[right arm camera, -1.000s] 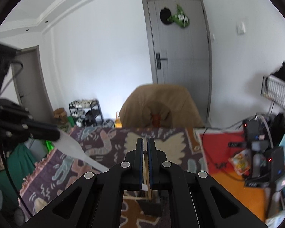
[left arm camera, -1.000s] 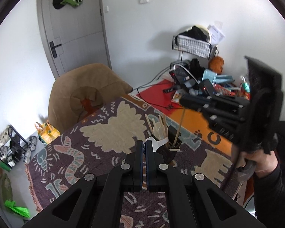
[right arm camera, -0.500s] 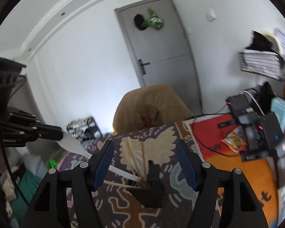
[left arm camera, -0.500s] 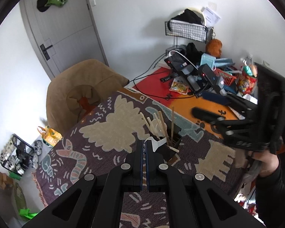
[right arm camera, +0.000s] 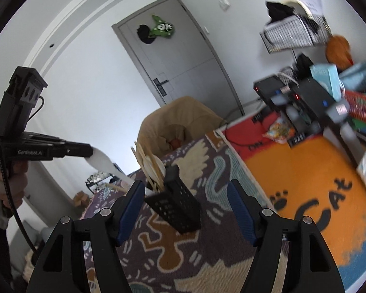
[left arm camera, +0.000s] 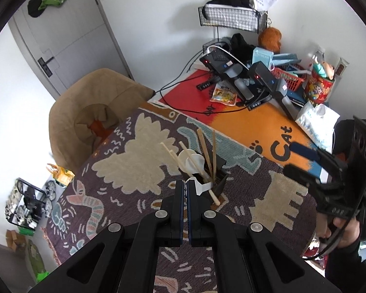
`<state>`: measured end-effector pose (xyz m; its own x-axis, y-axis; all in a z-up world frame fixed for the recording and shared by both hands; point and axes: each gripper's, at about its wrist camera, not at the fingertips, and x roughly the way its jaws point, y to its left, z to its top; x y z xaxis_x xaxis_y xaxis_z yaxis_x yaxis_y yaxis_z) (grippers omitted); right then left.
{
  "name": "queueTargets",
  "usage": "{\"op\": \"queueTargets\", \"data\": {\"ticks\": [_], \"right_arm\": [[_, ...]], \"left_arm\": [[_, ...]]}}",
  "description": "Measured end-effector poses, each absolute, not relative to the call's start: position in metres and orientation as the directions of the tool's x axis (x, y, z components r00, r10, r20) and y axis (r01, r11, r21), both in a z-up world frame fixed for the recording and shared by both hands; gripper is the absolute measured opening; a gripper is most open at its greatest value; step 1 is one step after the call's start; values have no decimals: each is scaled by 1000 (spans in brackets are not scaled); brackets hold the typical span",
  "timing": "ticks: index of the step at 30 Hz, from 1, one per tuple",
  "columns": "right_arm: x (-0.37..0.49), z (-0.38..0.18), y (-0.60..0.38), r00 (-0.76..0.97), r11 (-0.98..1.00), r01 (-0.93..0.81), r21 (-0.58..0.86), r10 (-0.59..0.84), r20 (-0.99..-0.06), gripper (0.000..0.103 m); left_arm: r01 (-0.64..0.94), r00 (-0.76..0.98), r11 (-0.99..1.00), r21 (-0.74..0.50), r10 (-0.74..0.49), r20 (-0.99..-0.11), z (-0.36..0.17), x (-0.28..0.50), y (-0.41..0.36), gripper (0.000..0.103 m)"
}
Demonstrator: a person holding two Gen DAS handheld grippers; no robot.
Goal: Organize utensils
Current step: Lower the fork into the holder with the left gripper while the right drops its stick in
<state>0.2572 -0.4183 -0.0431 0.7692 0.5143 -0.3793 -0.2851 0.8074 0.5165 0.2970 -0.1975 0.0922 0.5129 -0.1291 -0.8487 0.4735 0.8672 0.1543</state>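
1. The room is a white-walled bedroom or study with a grey door (left arm camera: 68, 34); a desk (left arm camera: 278, 195) under a patterned purple rug-like cloth fills the near part of both views, with an orange and red mat (left arm camera: 251, 124) and a heap of clutter at its far right.
2. A black perforated utensil holder (right arm camera: 180, 207) stands on the cloth near the middle of the desk. It already holds wooden chopsticks (left arm camera: 208, 151) and white spoons (left arm camera: 190, 162), all leaning out of its top.
3. The left tongs (left arm camera: 185, 190) are closed tight on a white plastic spoon (right arm camera: 102, 162), pinching one end of it. Seen from the right wrist, the spoon slants down and to the right towards the holder; its lower end is hidden behind the near finger of the right tongs, so I cannot tell whether it is inside yet.
4. What has changed: a second ago the right tongs (right arm camera: 185, 210) were shut on a thin wooden stick. Their jaws have just been opening, and now they stand wide with nothing gripped between them; the holder merely shows through the gap beyond them.
5. My reading is that the stick is delivered into the holder and the right hand's part of this step is over.
6. The step in hand now seems to be the left one: lowering the white spoon into the holder and letting go.
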Motion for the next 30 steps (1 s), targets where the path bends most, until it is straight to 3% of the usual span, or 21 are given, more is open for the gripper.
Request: {"op": "queueTargets", "data": {"ticks": [16,17,19,20,22,26,27,30], "right_arm": [[251,-65,-421,749,797,-258,547,522,-408,70],[250,-64,-420,749,799,-257,543,520,-411,73],[250,-61,-418,752,804,-252,539,513,-414,89],[249,-60,-417,754,804,-251,538,512,-412,90],[246,-57,-415,751,801,-254,542,516,-411,90],[241,-51,-407,751,813,-251,525,506,-425,93],[239,-50,-405,752,818,-248,519,501,-429,95],[233,-45,-400,758,828,-236,508,484,-437,101]], "left_arm": [[462,467,883,85,-161,-869,57,319,-211,2],[458,470,886,73,-172,-866,59,319,-210,2],[452,473,891,51,-191,-860,64,316,-206,2],[450,477,892,47,-196,-857,65,315,-204,3],[439,491,897,40,-202,-847,70,310,-198,9],[403,541,915,10,-230,-809,77,300,-180,65],[394,556,919,3,-235,-797,79,297,-175,70],[368,580,929,-36,-259,-772,81,288,-156,70]]}}
